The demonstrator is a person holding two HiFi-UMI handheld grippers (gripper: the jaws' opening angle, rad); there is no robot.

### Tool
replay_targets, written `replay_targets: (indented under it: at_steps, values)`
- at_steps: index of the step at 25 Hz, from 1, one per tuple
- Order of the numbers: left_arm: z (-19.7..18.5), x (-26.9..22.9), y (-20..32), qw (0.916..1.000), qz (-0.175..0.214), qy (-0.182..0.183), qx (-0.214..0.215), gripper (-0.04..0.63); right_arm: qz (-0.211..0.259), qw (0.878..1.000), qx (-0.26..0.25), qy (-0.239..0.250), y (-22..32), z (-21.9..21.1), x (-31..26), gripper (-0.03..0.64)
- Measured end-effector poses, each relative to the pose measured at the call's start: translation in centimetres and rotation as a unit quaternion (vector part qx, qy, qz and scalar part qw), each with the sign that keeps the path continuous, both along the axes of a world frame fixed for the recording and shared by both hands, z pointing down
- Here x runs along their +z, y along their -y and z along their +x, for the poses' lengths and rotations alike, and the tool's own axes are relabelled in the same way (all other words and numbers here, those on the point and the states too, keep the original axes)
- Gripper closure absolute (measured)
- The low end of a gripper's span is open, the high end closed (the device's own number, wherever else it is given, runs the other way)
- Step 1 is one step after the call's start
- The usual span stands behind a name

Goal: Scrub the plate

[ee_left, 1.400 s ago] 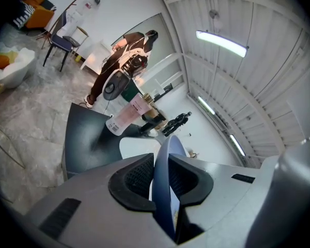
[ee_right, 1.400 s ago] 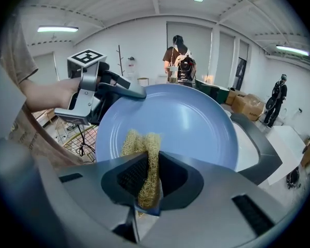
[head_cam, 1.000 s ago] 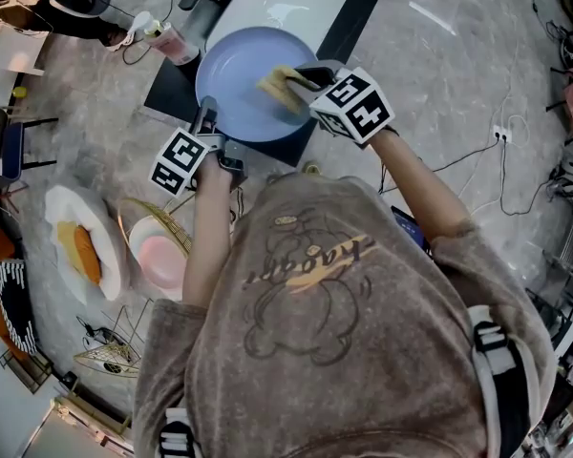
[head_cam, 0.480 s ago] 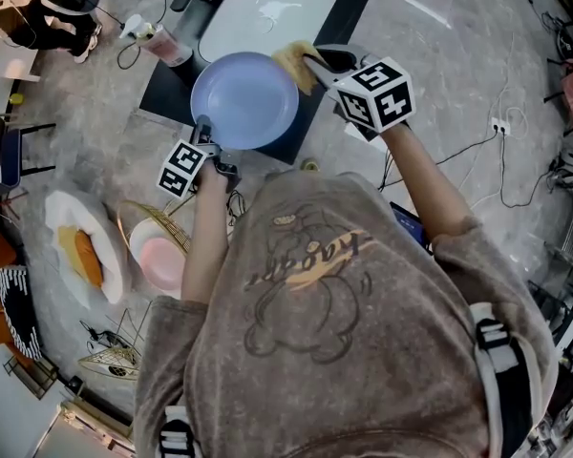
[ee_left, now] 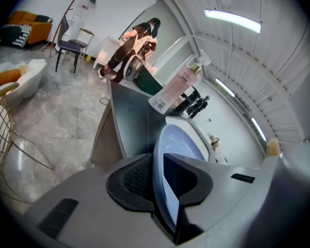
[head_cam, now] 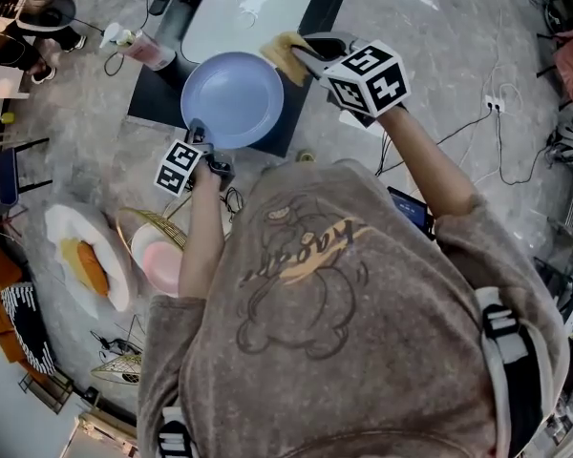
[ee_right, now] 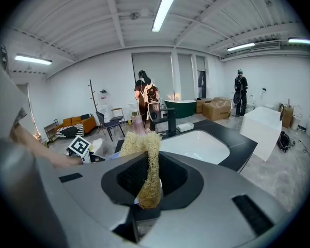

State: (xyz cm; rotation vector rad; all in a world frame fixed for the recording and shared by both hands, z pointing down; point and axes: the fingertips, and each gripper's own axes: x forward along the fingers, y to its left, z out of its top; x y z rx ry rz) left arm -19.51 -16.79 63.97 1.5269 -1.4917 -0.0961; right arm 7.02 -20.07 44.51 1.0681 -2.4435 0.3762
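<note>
A round blue plate (head_cam: 232,98) is held over the black counter (head_cam: 153,98) in front of the white sink (head_cam: 253,8). My left gripper (head_cam: 201,134) is shut on the plate's near rim. In the left gripper view the rim (ee_left: 178,143) runs on edge between the two pads of that gripper (ee_left: 157,177). My right gripper (head_cam: 301,57) is shut on a yellow loofah scrubber (head_cam: 283,53), which hangs just past the plate's right edge, off its surface. The right gripper view shows the scrubber (ee_right: 144,159) pinched upright between the jaws (ee_right: 150,185).
A pink bottle (head_cam: 148,51) stands on the counter left of the sink. At the lower left are a gold wire basket (head_cam: 138,222) with a pink bowl (head_cam: 162,260) and a white seat (head_cam: 110,275) with an orange cushion. Cables lie on the floor at right. People stand in the background.
The scrubber was on the plate's surface; it has lifted off and now sits beyond the right rim. The plate and left gripper have shifted left and lower.
</note>
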Motion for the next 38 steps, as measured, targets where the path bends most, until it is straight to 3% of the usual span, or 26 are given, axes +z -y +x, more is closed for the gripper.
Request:
replay_targets:
  at_steps: [4, 12, 18, 24, 27, 30, 32, 35, 38]
  values:
    - [0.4, 0.1, 0.2, 0.9984, -0.014, 0.039, 0.038, 0.440, -0.004, 1.000, 0.002, -0.004, -0.3, 0.5, 0.0, 0.565]
    - [-0.4, -3.0, 1.1, 0.9857, 0.013, 0.150, 0.075, 0.383, -0.008, 1.000, 0.001, 0.002, -1.4, 1.2, -0.5, 0.565]
    - [0.7, -11.0, 2.6, 0.9712, 0.097, 0.178, 0.125, 0.383, 0.003, 1.000, 0.010, 0.021, -2.2, 1.7, -1.9, 0.565]
    - [4.5, -19.6, 3.0, 0.9506, 0.188, 0.168, 0.182, 0.383, 0.037, 0.998, 0.042, 0.043, -1.9, 1.7, -2.9, 0.565]
    - [5.7, -22.6, 2.4, 0.9365, 0.229, 0.186, 0.190, 0.385, 0.060, 0.995, 0.050, 0.062, -2.1, 1.1, -3.7, 0.565]
    - [6.0, -23.9, 1.7, 0.9245, 0.260, 0.209, 0.185, 0.400, 0.087, 0.991, 0.061, 0.087, -2.3, 0.5, -4.6, 0.565]
    - [6.0, -24.1, 1.3, 0.9189, 0.275, 0.218, 0.181, 0.447, 0.104, 0.987, 0.067, 0.102, -2.4, 0.2, -4.9, 0.565]
    - [5.8, -23.9, 0.9, 0.9146, 0.290, 0.226, 0.169, 0.560, 0.131, 0.982, 0.074, 0.111, -2.6, 0.0, -4.5, 0.565]
    - [5.7, -23.0, 0.4, 0.9117, 0.295, 0.230, 0.171, 0.577, 0.138, 0.980, 0.084, 0.117, -2.8, 0.1, -3.3, 0.565]
